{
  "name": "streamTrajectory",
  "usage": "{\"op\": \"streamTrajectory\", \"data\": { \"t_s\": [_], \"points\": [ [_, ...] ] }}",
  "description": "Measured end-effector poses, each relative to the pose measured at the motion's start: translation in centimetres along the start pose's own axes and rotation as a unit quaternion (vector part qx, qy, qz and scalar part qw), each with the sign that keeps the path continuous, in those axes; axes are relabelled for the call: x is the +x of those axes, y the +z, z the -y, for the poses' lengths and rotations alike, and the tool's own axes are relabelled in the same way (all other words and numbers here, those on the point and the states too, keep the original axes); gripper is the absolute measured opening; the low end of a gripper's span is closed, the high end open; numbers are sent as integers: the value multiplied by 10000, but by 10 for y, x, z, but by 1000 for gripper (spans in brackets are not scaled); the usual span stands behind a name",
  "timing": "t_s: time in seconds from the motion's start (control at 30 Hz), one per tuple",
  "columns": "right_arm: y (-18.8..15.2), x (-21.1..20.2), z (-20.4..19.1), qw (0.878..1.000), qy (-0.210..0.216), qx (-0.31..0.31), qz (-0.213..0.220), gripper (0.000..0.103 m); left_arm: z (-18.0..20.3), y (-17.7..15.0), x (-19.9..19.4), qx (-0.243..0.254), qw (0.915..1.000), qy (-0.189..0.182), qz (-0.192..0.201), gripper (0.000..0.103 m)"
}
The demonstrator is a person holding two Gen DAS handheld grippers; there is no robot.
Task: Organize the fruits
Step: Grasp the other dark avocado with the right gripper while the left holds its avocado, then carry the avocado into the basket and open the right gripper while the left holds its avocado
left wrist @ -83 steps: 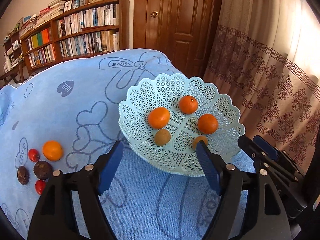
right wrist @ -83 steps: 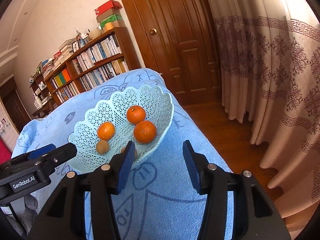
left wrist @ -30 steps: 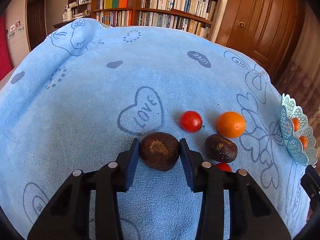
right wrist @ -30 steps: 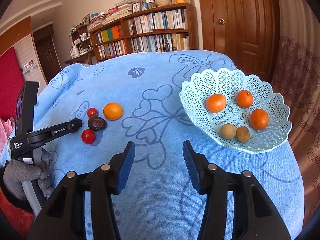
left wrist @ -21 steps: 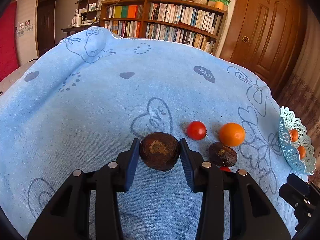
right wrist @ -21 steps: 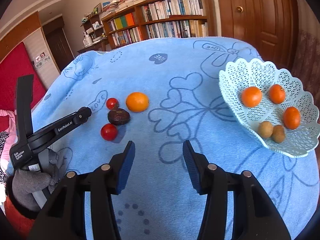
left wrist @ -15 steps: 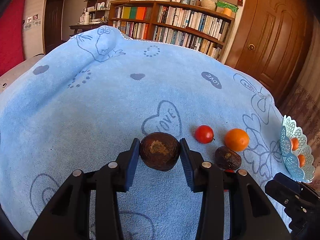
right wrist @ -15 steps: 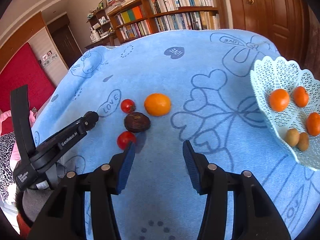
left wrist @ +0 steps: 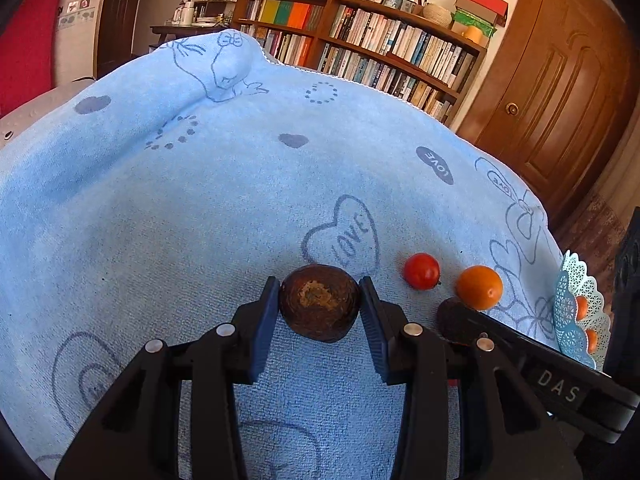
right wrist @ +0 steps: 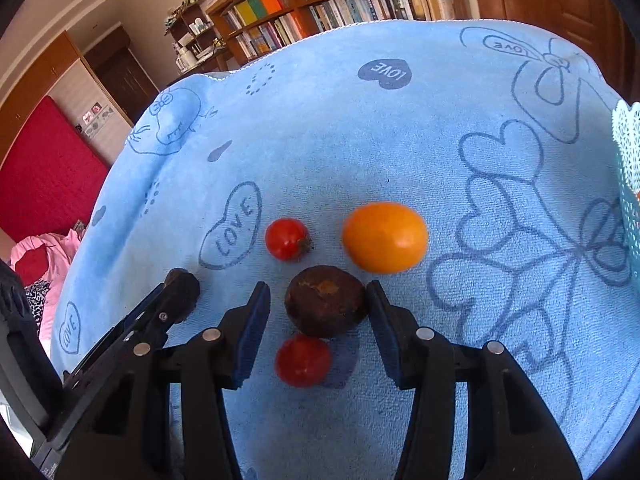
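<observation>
My left gripper (left wrist: 319, 300) is shut on a dark brown wrinkled fruit (left wrist: 319, 303), left of the fruit cluster on the blue towel (left wrist: 200, 200). In the right wrist view that fruit (right wrist: 182, 280) shows at the tip of the left gripper. My right gripper (right wrist: 318, 300) is open, and a second dark brown fruit (right wrist: 326, 306) lies on the towel between its fingers. Around it lie an orange (right wrist: 385, 237), a red tomato (right wrist: 287, 238) and a nearer tomato (right wrist: 303, 360). The pale blue lattice basket (left wrist: 568, 304) holding oranges is at the right edge.
The towel (right wrist: 400, 120) drapes a raised surface and falls away at its edges. A bookshelf (left wrist: 360, 52) and a wooden door (left wrist: 560, 100) stand behind. Pink cloth (right wrist: 52, 256) and a red panel lie low on the left. The basket rim (right wrist: 626, 152) is at the right edge.
My right gripper has moved left and down from the basket side until its open fingers flank the second dark fruit. My left gripper stays shut on its fruit and has drawn back a little.
</observation>
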State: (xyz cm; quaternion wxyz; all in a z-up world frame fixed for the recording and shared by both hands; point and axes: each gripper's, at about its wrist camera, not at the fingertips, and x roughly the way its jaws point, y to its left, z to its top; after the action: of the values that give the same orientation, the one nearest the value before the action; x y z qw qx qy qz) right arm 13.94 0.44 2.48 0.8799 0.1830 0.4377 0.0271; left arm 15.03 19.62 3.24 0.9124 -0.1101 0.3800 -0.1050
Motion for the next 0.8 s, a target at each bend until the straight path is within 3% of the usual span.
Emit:
{"op": "streamTrajectory", "data": {
  "t_s": [0.1, 0.2, 0.37, 0.8],
  "points": [
    [1, 5, -5, 9997, -178, -138, 41, 50, -1, 0, -1, -30, 10000, -3, 17, 41],
    [0, 6, -9, 9986, -403, -325, 88, 42, 1, -1, -2, 32, 10000, 18, 59, 41],
    [-4, -3, -9, 9971, -512, -534, 181, 42, 4, -2, -5, 101, 9999, 39, 116, 41],
    [-9, -83, 31, 9870, -1150, -339, 1067, 42, 10, -4, -11, 279, 9993, 94, 221, 41]
  ]
}}
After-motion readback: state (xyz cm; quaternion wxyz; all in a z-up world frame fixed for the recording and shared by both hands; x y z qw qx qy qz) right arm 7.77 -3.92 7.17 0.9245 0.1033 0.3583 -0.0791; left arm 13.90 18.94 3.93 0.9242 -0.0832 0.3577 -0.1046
